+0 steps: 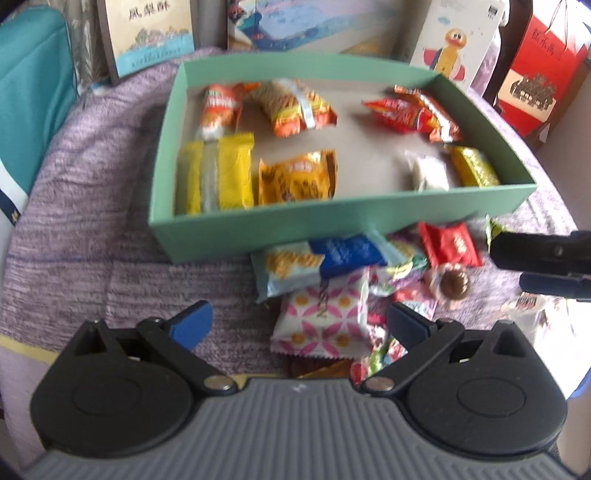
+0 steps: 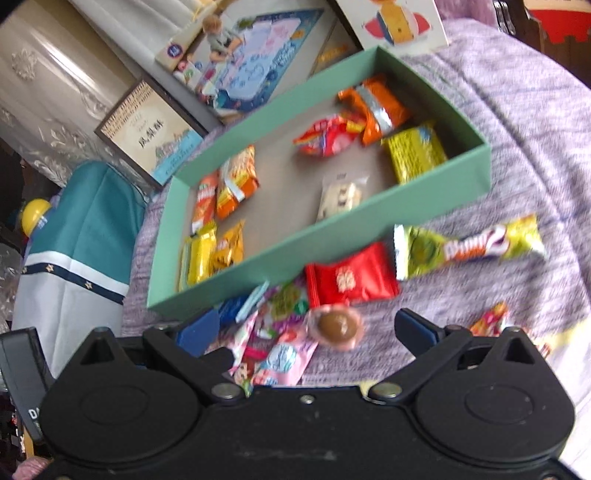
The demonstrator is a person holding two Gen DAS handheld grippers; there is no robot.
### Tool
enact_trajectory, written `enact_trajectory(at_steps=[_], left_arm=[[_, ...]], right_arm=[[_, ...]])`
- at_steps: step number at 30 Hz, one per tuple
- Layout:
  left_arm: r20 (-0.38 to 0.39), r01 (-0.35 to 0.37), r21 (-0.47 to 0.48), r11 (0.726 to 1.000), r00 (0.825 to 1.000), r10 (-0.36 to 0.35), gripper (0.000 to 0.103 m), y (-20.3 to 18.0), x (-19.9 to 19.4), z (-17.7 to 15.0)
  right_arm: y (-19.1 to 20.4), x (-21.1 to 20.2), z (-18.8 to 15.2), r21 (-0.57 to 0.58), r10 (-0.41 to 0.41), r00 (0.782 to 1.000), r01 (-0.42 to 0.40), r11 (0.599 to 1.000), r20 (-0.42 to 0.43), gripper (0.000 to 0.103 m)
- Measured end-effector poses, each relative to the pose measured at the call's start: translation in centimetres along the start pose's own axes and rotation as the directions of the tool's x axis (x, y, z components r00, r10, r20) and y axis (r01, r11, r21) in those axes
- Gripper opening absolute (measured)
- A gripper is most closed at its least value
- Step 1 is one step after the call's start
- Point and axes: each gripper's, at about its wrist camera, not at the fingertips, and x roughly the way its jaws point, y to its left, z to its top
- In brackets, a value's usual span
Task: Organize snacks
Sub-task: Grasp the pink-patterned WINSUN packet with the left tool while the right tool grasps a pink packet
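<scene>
A mint-green box (image 1: 258, 229) (image 2: 258, 258) on a purple blanket holds several orange, yellow, red and white snack packs. Loose snacks lie in a pile in front of it: a pink flowered pack (image 1: 321, 325), a blue pack (image 1: 347, 254), a red pack (image 1: 448, 243) (image 2: 351, 282), a round chocolate sweet (image 1: 452, 284) (image 2: 338, 325) and a long green bar (image 2: 469, 247). My left gripper (image 1: 299, 325) is open and empty over the pink pack. My right gripper (image 2: 306, 328) is open and empty, with the chocolate sweet between its fingers; its fingers (image 1: 543, 254) enter the left wrist view from the right.
Upright gift boxes stand behind the green box: a picture box (image 1: 147, 33), a white cartoon box (image 1: 450, 40) and a red box (image 1: 539, 81). A teal bag (image 1: 33, 92) stands at the left. More small wrapped sweets (image 2: 491, 319) lie on the blanket at the right.
</scene>
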Motion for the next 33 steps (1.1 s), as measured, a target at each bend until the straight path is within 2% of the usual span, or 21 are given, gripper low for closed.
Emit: enact_trajectory(at_steps=[2, 3, 4, 6, 7, 9, 17, 20, 23, 25, 27, 29, 30, 33], left_arm=[[-0.013, 0.008, -0.008, 1.0, 1.0, -0.008, 0.103, 0.0, 0.9, -0.1], [-0.01, 0.015, -0.02, 1.0, 1.0, -0.015, 0.098, 0.0, 1.2, -0.2], [-0.005, 0.028, -0.028, 0.999, 1.0, -0.028, 0.083, 0.1, 1.4, -0.3], [0.01, 0.052, -0.023, 0.998, 0.999, -0.052, 0.059, 0.2, 1.6, -0.4], [0.019, 0.065, -0.011, 0.998, 0.998, -0.064, 0.053, 0.2, 1.4, -0.5], [0.022, 0.08, -0.001, 0.997, 0.997, -0.08, 0.053, 0.4, 1.1, -0.9], [0.006, 0.132, -0.054, 0.99, 0.991, -0.132, 0.053, 4.0, -0.7, -3.1], [0.003, 0.125, -0.061, 0.99, 0.992, -0.125, 0.055, 5.0, -1.0, -3.6], [0.006, 0.109, -0.07, 0.992, 0.994, -0.109, 0.06, 5.2, -0.8, -3.4], [0.011, 0.103, -0.074, 0.992, 0.995, -0.102, 0.067, 5.1, -0.6, -3.1], [0.015, 0.09, -0.054, 0.994, 0.996, -0.09, 0.067, 4.6, -0.3, -2.9], [0.023, 0.068, -0.012, 0.998, 0.997, -0.068, 0.061, 4.0, -0.2, -3.0], [0.032, 0.058, 0.011, 0.998, 0.998, -0.058, 0.051, 3.6, -0.3, -3.1], [0.041, 0.069, 0.013, 0.998, 0.997, -0.07, 0.049, 3.5, -0.6, -3.5]], right_arm=[[0.1, 0.6, -0.6, 0.021, -0.017, 1.0, 0.018, 1.0, -0.021, 0.087], [0.0, 0.8, -0.7, 0.031, -0.022, 0.999, 0.022, 0.999, -0.031, 0.081], [-0.1, 1.0, -0.7, 0.041, -0.028, 0.999, 0.029, 0.999, -0.041, 0.078], [-0.1, 1.5, -1.1, 0.052, -0.039, 0.998, 0.042, 0.998, -0.057, 0.065], [0.1, 1.7, -1.3, 0.051, -0.042, 0.997, 0.045, 0.998, -0.062, 0.061], [0.6, 2.1, -1.5, 0.042, -0.05, 0.996, 0.053, 0.998, -0.073, 0.049], [3.2, 4.7, -1.8, -0.024, -0.101, 0.988, 0.099, 0.995, -0.117, 0.048], [4.9, 5.6, -2.2, -0.114, -0.155, 0.984, 0.144, 0.983, -0.089, 0.048], [6.9, 6.1, -3.1, -0.263, -0.23, 0.972, 0.21, 0.942, -0.048, 0.037], [7.1, 6.1, -3.5, -0.288, -0.235, 0.971, 0.214, 0.933, -0.039, 0.034], [6.6, 5.8, -3.4, -0.28, -0.23, 0.972, 0.21, 0.937, -0.041, 0.03], [6.0, 5.2, -3.5, -0.269, -0.231, 0.972, 0.211, 0.94, -0.044, 0.028], [5.5, 4.8, -3.7, -0.256, -0.223, 0.974, 0.204, 0.945, -0.046, 0.027], [4.6, 3.7, -4.0, -0.232, -0.2, 0.978, 0.184, 0.955, -0.049, 0.026]])
